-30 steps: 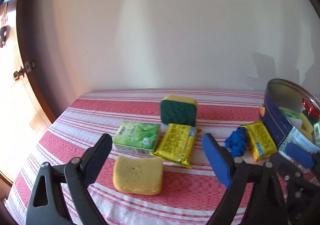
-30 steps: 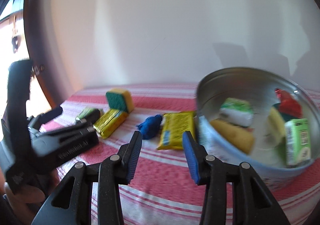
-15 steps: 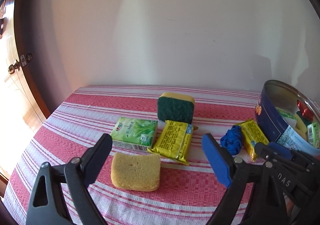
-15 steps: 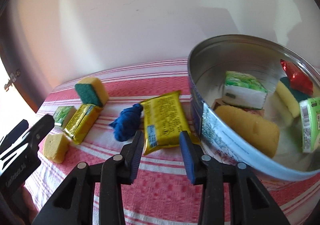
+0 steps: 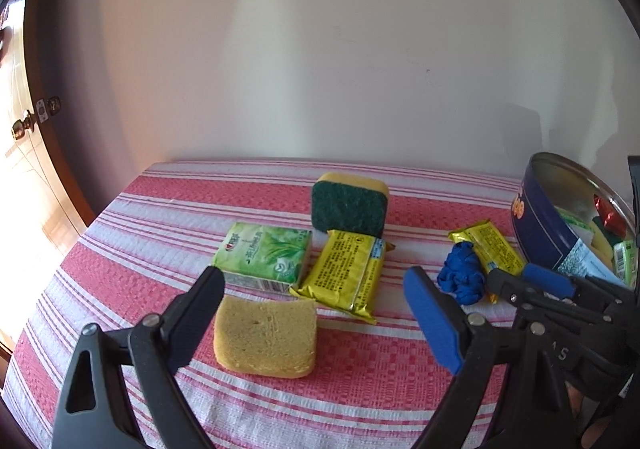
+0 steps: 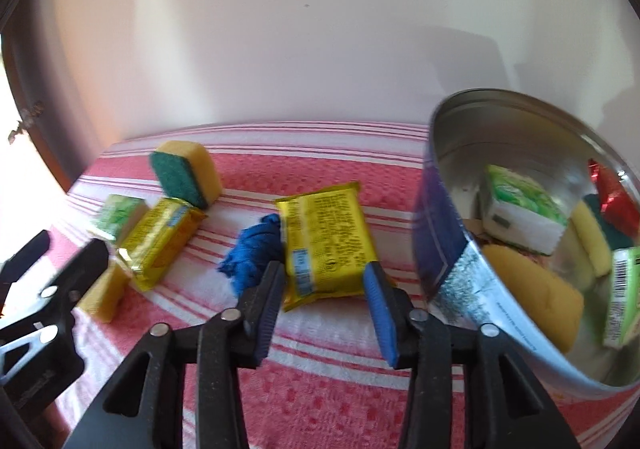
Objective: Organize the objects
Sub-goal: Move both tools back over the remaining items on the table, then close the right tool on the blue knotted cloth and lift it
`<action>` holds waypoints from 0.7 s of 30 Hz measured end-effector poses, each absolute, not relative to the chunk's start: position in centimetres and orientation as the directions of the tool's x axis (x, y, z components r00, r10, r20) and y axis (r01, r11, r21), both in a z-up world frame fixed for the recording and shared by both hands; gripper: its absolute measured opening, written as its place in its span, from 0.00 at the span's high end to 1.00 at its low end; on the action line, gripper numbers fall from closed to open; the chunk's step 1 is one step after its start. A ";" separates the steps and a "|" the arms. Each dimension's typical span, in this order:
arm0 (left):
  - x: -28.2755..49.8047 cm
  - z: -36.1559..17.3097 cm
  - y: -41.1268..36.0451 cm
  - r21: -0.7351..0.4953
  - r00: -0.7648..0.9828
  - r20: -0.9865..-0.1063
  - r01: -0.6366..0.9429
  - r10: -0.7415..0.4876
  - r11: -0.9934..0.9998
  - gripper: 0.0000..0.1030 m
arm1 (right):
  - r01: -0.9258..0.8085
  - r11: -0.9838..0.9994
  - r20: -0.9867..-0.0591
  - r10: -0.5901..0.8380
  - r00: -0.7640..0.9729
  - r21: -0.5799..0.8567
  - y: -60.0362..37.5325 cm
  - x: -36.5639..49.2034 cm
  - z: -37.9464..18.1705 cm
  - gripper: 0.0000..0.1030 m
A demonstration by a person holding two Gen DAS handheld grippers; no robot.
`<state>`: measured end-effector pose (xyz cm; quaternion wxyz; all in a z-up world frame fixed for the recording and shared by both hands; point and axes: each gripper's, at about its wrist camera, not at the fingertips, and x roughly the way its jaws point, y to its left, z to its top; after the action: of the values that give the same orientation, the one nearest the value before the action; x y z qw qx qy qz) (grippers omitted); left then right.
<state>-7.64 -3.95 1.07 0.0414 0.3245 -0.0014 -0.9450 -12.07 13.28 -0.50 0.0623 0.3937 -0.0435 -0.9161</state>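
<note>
The right tongs (image 6: 326, 285) have come forward and down toward the yellow packet (image 6: 326, 245) lying just left of the round tin (image 6: 448, 249); a second ago the tin filled the space ahead of them, and now the packet's near end lies between their tips. Their jaws have just been opening after narrowing, and they stand released, a blue pad on either side of the packet without pressing on it. The crumpled blue cloth (image 6: 254, 251) touches the packet's left edge, just beyond the left tip.

The left tongs (image 5: 316, 303) stand spread wide and released over the striped counter (image 5: 160, 249), in the same spot as before. A plain yellow sponge (image 5: 266, 337) lies between their tips, nearer the left one. Just beyond it sit the green tissue pack (image 5: 266, 257) and a second yellow packet (image 5: 346, 273), side by side, with the green-faced scrub sponge (image 5: 350, 203) standing behind them.

In the left view the right tongs have reached further in from the right edge, now near the blue cloth. The tin holds a sponge, tissue packs and a red wrapper.
</note>
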 end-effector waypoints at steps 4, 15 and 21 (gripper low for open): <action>-7.6 1.1 -4.0 0.024 -0.784 -0.616 0.074 -0.074 -0.997 0.10 | 0.083 -0.987 -0.715 -0.155 -0.682 0.135 13.2 -12.4 -0.7 0.53; -7.5 1.1 -3.9 0.026 -0.781 -0.619 0.082 -0.080 -0.996 0.10 | 0.105 -0.989 -0.698 -0.149 -0.701 0.106 12.2 -13.9 -0.1 0.53; -7.7 1.1 -4.5 0.023 -0.778 -0.622 0.096 -0.090 -0.995 0.10 | 0.105 -0.985 -0.699 -0.170 -0.695 0.134 11.5 -16.8 0.1 0.53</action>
<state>-7.65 -4.51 1.14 0.0493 0.3298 0.0051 -0.9427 -16.77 11.53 0.08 0.0747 0.3832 -0.0420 -0.9197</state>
